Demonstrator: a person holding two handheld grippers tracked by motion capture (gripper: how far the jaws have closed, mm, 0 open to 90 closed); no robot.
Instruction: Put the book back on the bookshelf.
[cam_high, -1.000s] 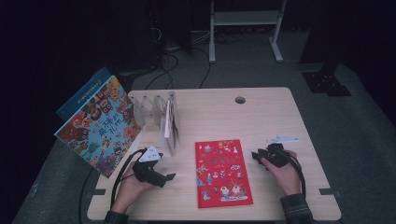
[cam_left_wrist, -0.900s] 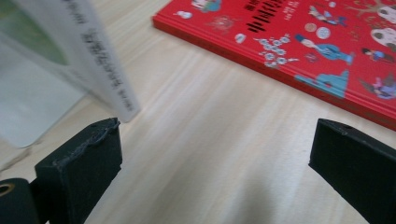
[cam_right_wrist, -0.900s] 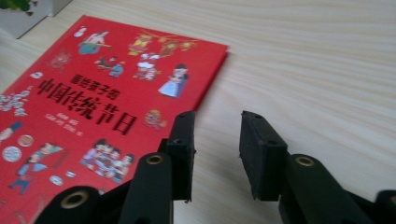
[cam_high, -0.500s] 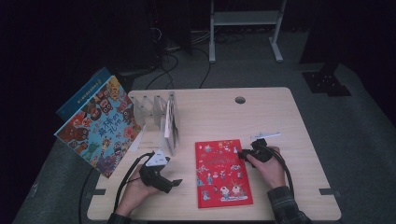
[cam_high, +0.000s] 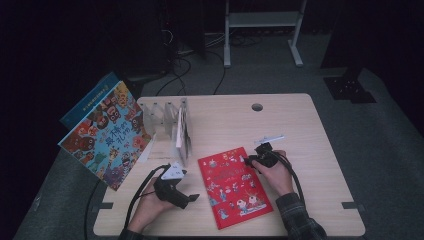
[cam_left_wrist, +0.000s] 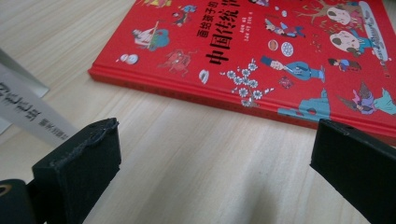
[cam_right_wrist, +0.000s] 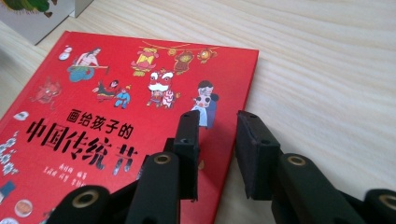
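A red picture book (cam_high: 234, 186) lies flat on the wooden table (cam_high: 300, 130), front centre. My right gripper (cam_high: 250, 161) rests at the book's upper right edge, held by a hand. In the right gripper view its jaws (cam_right_wrist: 217, 140) stand a narrow gap apart above the red cover (cam_right_wrist: 107, 107), one over the cover and one by the edge; they have just been closing, with nothing between them. My left gripper (cam_high: 192, 198) lies left of the book, pointing at it. Its jaws (cam_left_wrist: 215, 172) gape wide over bare wood, facing the book's long edge (cam_left_wrist: 233, 100).
A large colourful picture book (cam_high: 107, 135) leans off the table's left side. A folding rack (cam_high: 160, 112) holds upright books (cam_high: 182, 132) behind the left gripper. A cable hole (cam_high: 257, 107) sits near the far edge. A white frame (cam_high: 260, 20) stands on the floor beyond.
The right hand has slid left from the bare table to the book's right edge. The left hand has barely shifted.
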